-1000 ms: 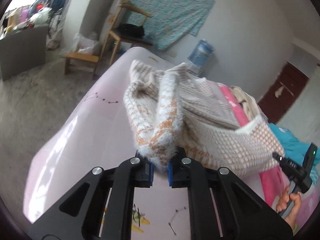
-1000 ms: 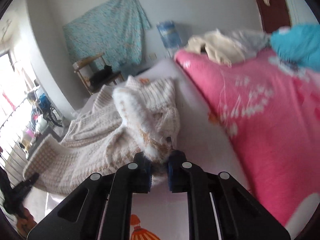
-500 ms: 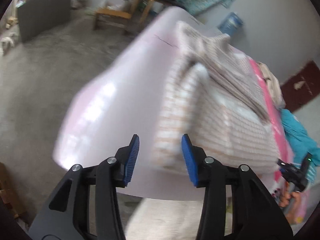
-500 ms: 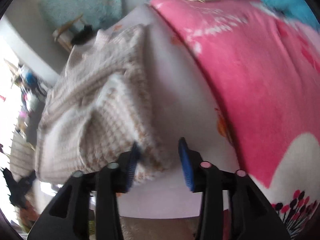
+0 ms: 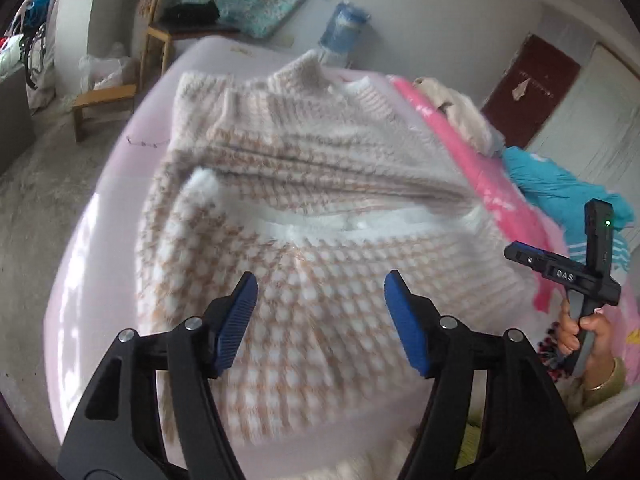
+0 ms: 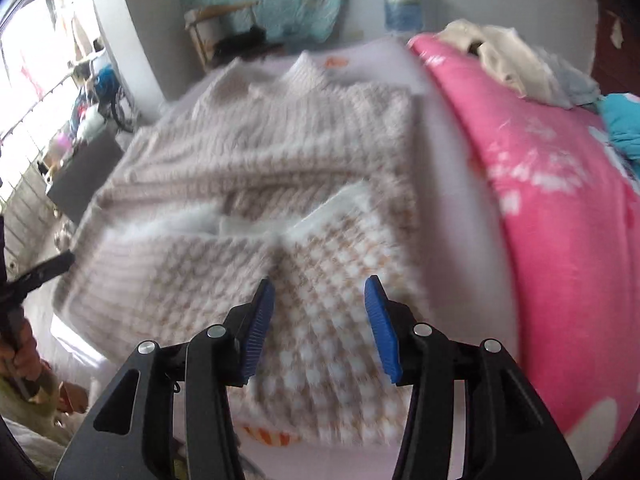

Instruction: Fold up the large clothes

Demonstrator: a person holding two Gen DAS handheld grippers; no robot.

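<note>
A fluffy cream and tan checked sweater [image 5: 304, 184] [image 6: 256, 168] lies on the pale pink bed sheet [image 5: 100, 220], its bottom half turned up over the body and its collar at the far end. Over the near left part of the fold hovers my left gripper [image 5: 320, 300], its blue-padded jaws opening with nothing between them. My right gripper [image 6: 318, 304] hangs above the near right part of the fold, jaws likewise opening and empty. In the left wrist view the right gripper [image 5: 560, 272] and the hand holding it show at the right edge.
A pink blanket [image 6: 560, 208] covers the bed's right side, with cream clothes [image 6: 500, 56] and a teal garment [image 5: 560, 188] piled on it. A wooden chair [image 5: 176, 28], a low stool [image 5: 104, 100] and a blue water jug [image 5: 344, 28] stand beyond the bed.
Both grippers let go of the sweater's hem, which now lies folded over the body. Their jaws have spread and both have drawn back toward the bed's near edge.
</note>
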